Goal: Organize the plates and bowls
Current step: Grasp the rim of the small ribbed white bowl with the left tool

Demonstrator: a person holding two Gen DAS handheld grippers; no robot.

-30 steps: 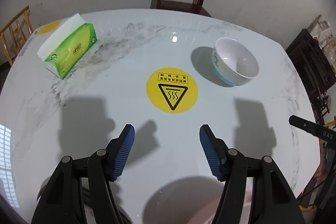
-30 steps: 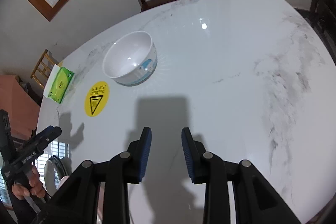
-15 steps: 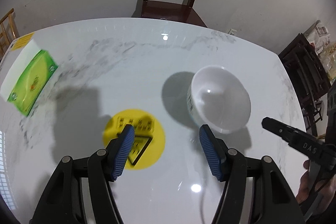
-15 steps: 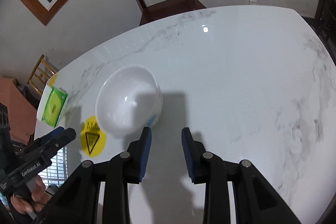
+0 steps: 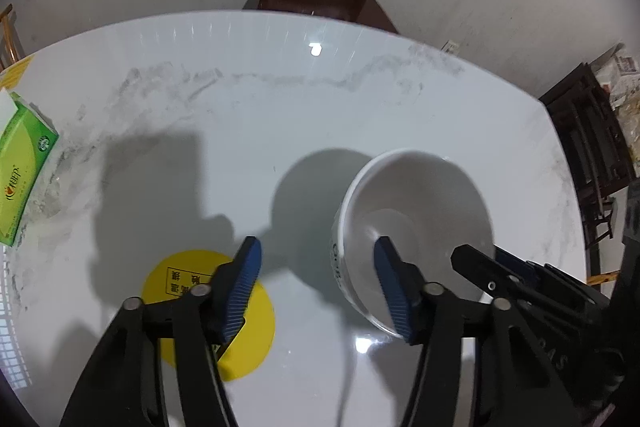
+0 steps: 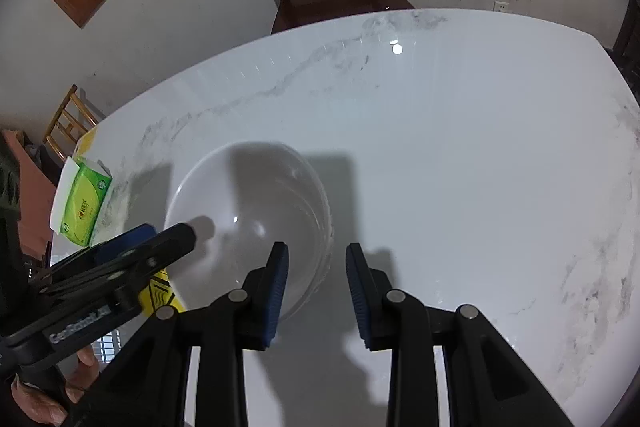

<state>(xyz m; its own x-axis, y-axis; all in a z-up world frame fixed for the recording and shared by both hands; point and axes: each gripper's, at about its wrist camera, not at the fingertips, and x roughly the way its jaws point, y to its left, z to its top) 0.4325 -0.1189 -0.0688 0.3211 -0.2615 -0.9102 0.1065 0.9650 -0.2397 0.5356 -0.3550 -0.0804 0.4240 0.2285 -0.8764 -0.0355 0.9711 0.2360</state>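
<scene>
Left hand-held gripper (image 5: 316, 279): jaws closing astride bowl (image 5: 416, 227) rim, lower right of frame, not yet pinching | right hand-held gripper (image 6: 316, 285): parted, straddling opposite rim, likely steadying | bowl upright on desk (image 5: 260, 115)

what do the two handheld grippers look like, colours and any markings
Both the left gripper and right gripper are black plastic linkages with round silver pivot pins, and each finger ends in a ribbed blue pad. White lettering is printed along the side of each body. No cables or sleeves are visible.
</scene>
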